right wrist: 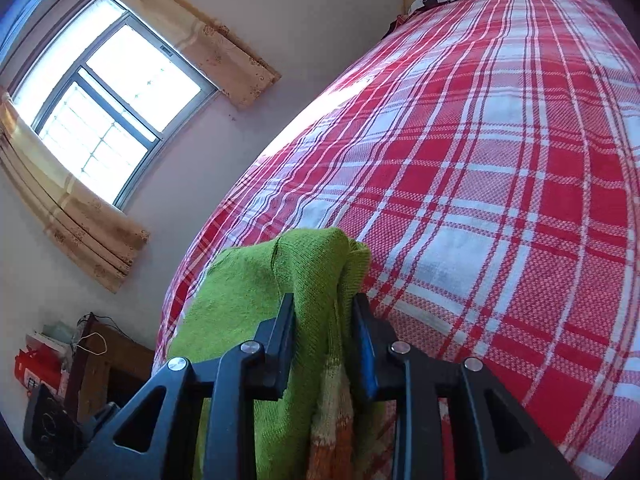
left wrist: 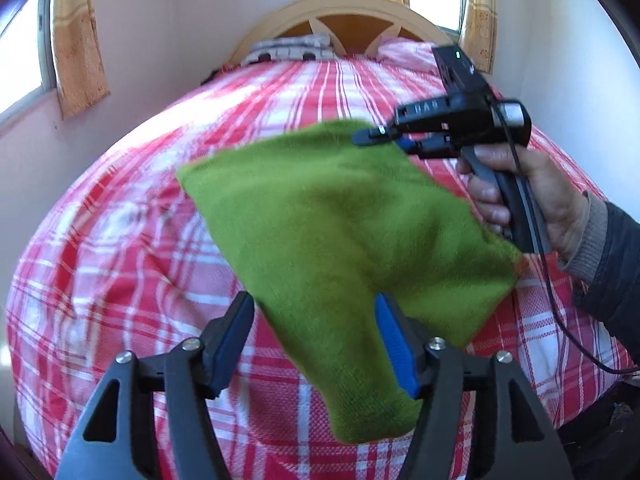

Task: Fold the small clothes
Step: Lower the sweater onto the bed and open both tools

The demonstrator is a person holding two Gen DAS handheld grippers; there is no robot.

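- Green knit, with an orange and cream band at one end, makes up the small garment (left wrist: 340,232); it hangs in the air above the bed, stretched between the two claws and blurred in the left wrist view.
- The right claw (right wrist: 325,320) is clamped on a bunched upper edge of the garment (right wrist: 280,304), the knit squeezed between its two fingers, with the rest draping down past the claw's frame.
- In the left wrist view the right claw (left wrist: 374,136) sits at the cloth's far upper corner, the person's right hand (left wrist: 532,200) wrapped round its handle and a black cable trailing down from it.
- The left claw (left wrist: 316,340) stands apart, its fingers well separated; the cloth's lower part hangs between them and crosses in front of the blue-padded right finger (left wrist: 396,344).
- Below lies the bed's red and white plaid cover (left wrist: 120,240), running back to a pale wooden headboard (left wrist: 344,16) with pillows (left wrist: 292,50) at its foot.
- Tan curtains (right wrist: 224,52) frame a bright window (right wrist: 108,100) in the wall beside the bed.
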